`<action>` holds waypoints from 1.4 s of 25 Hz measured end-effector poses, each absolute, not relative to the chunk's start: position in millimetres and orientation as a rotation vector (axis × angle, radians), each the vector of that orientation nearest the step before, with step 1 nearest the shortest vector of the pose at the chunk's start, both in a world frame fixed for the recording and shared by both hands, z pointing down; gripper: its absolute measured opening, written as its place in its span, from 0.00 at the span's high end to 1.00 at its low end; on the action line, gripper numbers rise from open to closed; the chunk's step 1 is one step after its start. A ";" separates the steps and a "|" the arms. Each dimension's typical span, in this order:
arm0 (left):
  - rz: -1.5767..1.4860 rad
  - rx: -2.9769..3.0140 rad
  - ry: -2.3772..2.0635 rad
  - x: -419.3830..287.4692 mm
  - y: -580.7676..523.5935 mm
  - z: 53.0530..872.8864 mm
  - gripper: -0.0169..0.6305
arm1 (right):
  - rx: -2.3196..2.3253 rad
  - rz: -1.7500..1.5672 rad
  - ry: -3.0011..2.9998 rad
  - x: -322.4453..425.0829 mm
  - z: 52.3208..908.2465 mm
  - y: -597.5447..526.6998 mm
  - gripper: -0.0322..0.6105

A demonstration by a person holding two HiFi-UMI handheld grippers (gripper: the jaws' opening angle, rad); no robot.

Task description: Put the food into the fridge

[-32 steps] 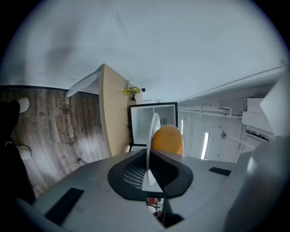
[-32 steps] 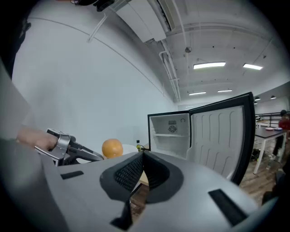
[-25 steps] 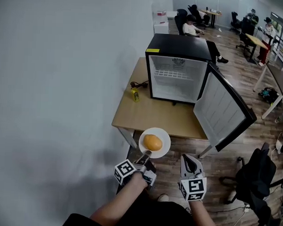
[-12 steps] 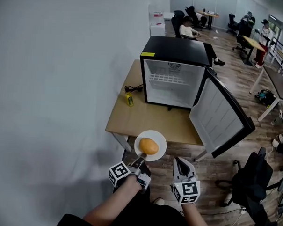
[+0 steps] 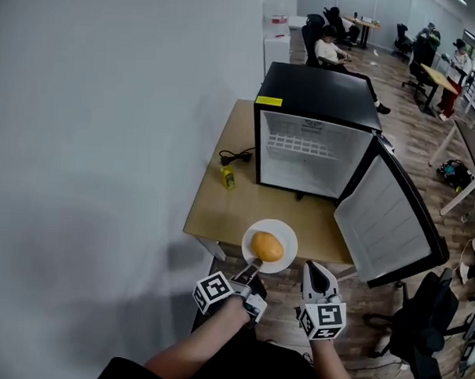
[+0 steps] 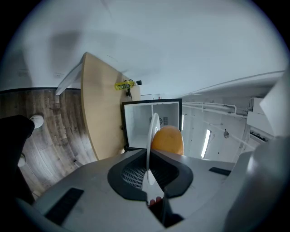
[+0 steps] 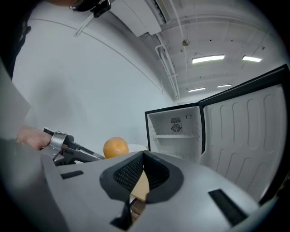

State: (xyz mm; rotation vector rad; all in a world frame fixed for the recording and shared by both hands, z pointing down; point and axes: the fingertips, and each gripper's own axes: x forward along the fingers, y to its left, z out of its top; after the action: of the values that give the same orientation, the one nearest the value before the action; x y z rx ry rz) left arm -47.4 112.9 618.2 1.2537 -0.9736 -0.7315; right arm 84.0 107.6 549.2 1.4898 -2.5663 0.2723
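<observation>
A round orange food lies on a white plate, which hangs over the front edge of the wooden table. My left gripper is shut on the plate's near rim. In the left gripper view the plate shows edge-on between the jaws, with the food to its right. My right gripper is beside it on the right, shut and empty; in its own view the jaw tips touch. The black mini fridge stands on the table, and its door is swung open to the right.
A small yellow object and a black plug with cord lie on the table left of the fridge. A grey wall runs along the left. Behind the fridge are desks, chairs and seated people. A dark chair stands at lower right.
Both grippers and the plate have come closer to the table; the plate now overlaps its front edge. The grip on the plate is unchanged.
</observation>
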 end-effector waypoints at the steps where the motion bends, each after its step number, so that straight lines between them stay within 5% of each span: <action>1: -0.731 1.252 -0.968 -48.4 105.2 618.2 0.94 | 1.485 0.271 -2.565 80.4 549.8 97.9 0.86; 35: -0.558 1.321 -0.853 -60.2 -123.1 614.4 0.94 | 1.738 0.300 -2.411 70.1 532.7 -92.1 0.86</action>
State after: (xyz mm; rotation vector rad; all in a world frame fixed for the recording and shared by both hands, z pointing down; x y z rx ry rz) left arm -60.2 -123.1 614.4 1.3208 -0.8530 -0.5576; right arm 70.1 -92.1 532.7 1.7382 -2.4107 0.2996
